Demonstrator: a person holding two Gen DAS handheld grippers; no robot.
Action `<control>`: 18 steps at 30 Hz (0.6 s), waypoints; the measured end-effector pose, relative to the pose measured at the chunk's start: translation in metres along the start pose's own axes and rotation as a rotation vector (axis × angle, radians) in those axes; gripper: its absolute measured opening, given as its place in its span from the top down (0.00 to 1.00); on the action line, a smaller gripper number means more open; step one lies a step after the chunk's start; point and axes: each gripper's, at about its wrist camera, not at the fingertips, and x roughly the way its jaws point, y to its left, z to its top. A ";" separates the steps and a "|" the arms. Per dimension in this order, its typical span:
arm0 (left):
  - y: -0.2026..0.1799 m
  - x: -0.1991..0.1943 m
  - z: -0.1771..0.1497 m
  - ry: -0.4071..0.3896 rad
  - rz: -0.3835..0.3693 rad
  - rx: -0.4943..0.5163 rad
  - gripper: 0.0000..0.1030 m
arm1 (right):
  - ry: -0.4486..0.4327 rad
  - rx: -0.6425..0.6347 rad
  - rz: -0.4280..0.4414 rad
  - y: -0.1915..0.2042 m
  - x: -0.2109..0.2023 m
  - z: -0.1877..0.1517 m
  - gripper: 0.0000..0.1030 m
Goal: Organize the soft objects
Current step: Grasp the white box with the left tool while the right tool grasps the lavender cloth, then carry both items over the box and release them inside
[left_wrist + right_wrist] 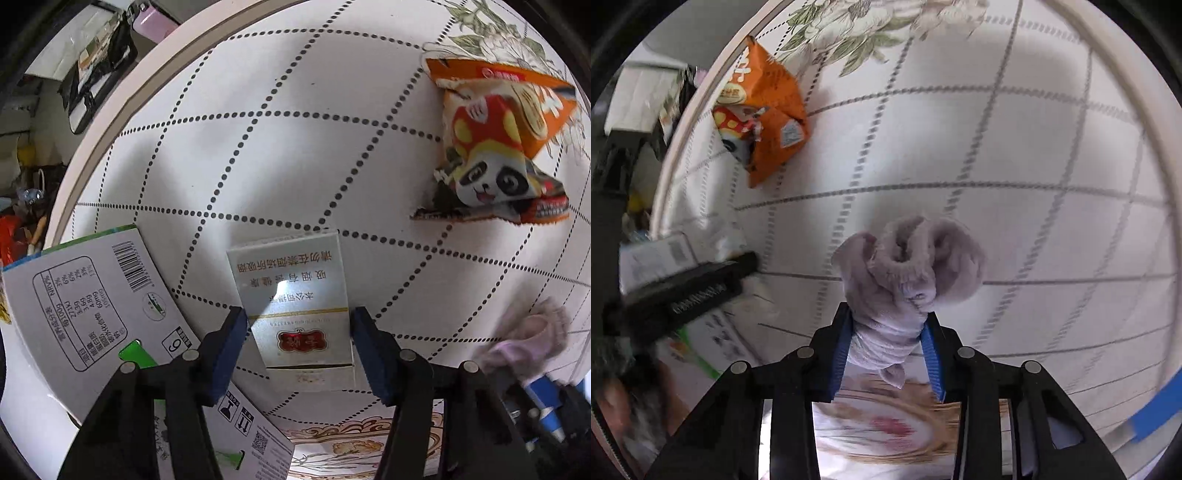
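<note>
My right gripper (888, 325) is shut on a soft lilac fleece cloth (908, 273) and holds it bunched above the round table; the cloth also shows blurred at the lower right of the left wrist view (528, 339). My left gripper (299, 321) is open, its blue-padded fingers on either side of a white cigarette pack (295, 295) that lies flat on the table, with a small gap on each side. An orange snack bag with a panda (502, 147) lies at the far right, and appears at upper left in the right wrist view (764, 114).
The round table has a white dotted-grid cloth (295, 147) with flower prints and a pale rim (1137, 122). A large white carton with a barcode (92, 306) lies left of the left gripper. Cluttered items sit beyond the table's left edge.
</note>
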 end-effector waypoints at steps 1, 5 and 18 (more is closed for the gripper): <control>-0.003 0.001 -0.005 -0.004 0.011 0.005 0.45 | 0.004 -0.013 -0.003 -0.001 0.001 -0.001 0.63; -0.012 0.004 -0.014 0.011 0.033 0.019 0.45 | 0.007 -0.001 0.020 -0.009 0.002 0.006 0.60; -0.056 -0.001 -0.031 -0.036 0.082 0.051 0.65 | -0.022 -0.012 -0.051 -0.002 0.005 0.008 0.63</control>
